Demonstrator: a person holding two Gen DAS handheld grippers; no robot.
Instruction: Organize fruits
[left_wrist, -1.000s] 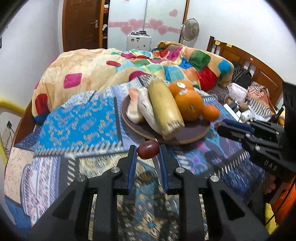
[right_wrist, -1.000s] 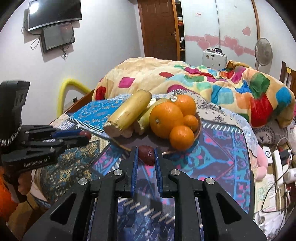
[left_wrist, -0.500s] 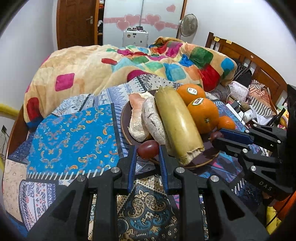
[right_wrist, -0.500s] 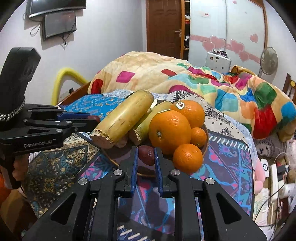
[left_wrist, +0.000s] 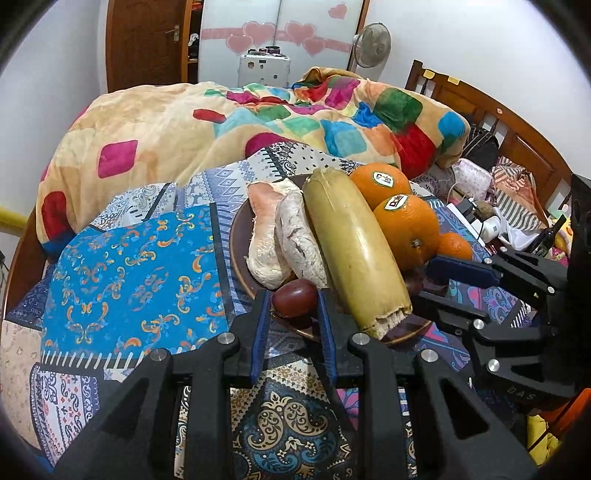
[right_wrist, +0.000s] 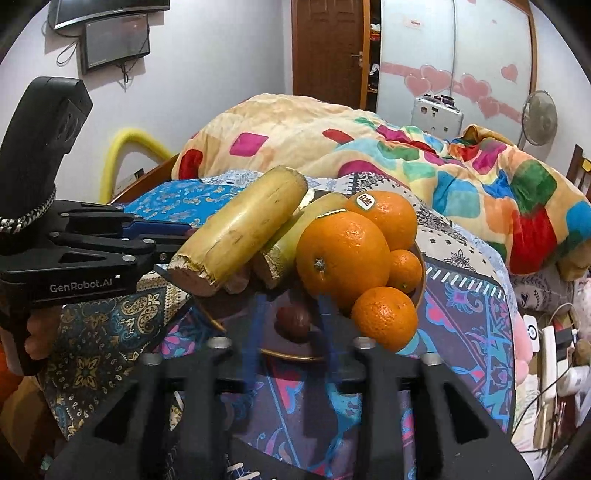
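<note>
A brown plate (left_wrist: 241, 258) on the patterned cloth holds sugarcane pieces (left_wrist: 354, 243), pale roots (left_wrist: 266, 236) and several oranges (left_wrist: 406, 229). My left gripper (left_wrist: 293, 302) is shut on a dark red date (left_wrist: 295, 297) at the plate's near rim. In the right wrist view my right gripper (right_wrist: 290, 317) is blurred and its jaws stand apart around a second date (right_wrist: 293, 319) that rests on the plate (right_wrist: 288, 354), beside a small orange (right_wrist: 384, 317). The left gripper shows there at the left (right_wrist: 162, 236), the right gripper in the left view (left_wrist: 424, 280).
A colourful blanket (left_wrist: 221, 125) is heaped behind the plate. A wooden headboard (left_wrist: 498, 122) and clutter with chargers (left_wrist: 480, 218) lie to the right. A yellow tube (right_wrist: 125, 147) stands at the left wall. The cloth (left_wrist: 129, 266) extends left of the plate.
Both grippers moved forward to the plate. The left still holds its date at the rim. The right jaws have opened, and its date now lies on the plate.
</note>
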